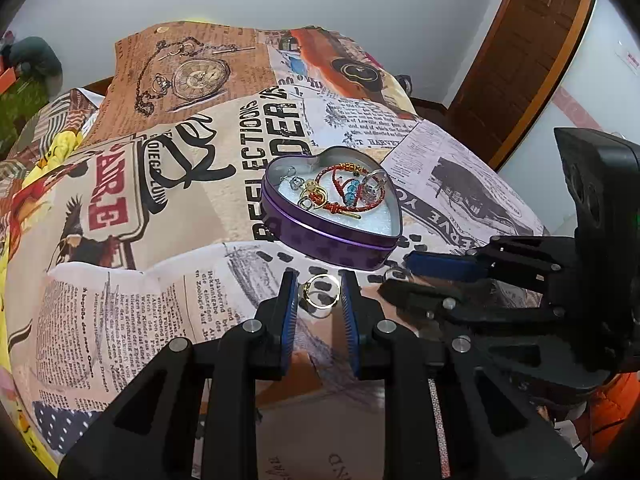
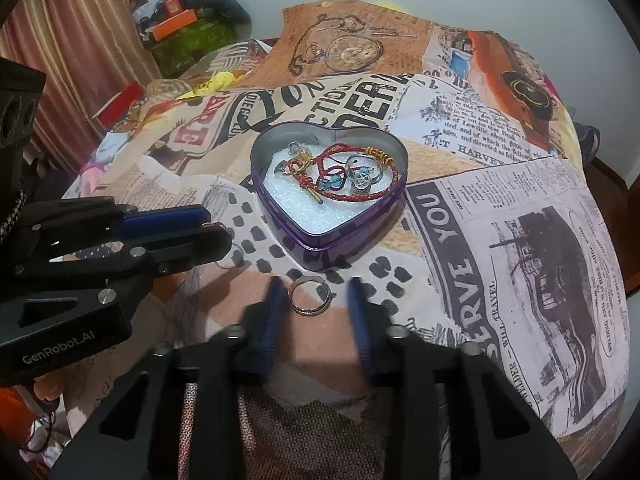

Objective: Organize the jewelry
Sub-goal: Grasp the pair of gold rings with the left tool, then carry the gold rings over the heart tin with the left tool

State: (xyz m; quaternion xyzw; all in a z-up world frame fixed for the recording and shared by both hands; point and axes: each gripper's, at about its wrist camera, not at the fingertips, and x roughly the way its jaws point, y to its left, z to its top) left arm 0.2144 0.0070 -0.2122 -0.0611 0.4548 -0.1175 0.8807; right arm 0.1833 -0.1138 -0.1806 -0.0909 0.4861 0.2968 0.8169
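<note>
A purple heart-shaped tin (image 1: 320, 236) (image 2: 280, 220) lies open on a printed cloth. It holds red cord bracelets (image 1: 340, 194) (image 2: 352, 168), rings and blue beads on white foam. My left gripper (image 1: 319, 294) is open, its blue pads either side of a gold ring (image 1: 320, 290) on the cloth, just in front of the tin. My right gripper (image 2: 316, 300) is open around a silver ring (image 2: 310, 295) on the cloth. The right gripper shows in the left wrist view (image 1: 404, 276). The left gripper shows in the right wrist view (image 2: 216, 228).
The newspaper-print cloth (image 1: 180, 216) (image 2: 500, 240) covers a bed or table. Clutter with an orange box (image 2: 174, 24) sits at the far left by a curtain. A brown wooden door (image 1: 528, 48) stands at the far right.
</note>
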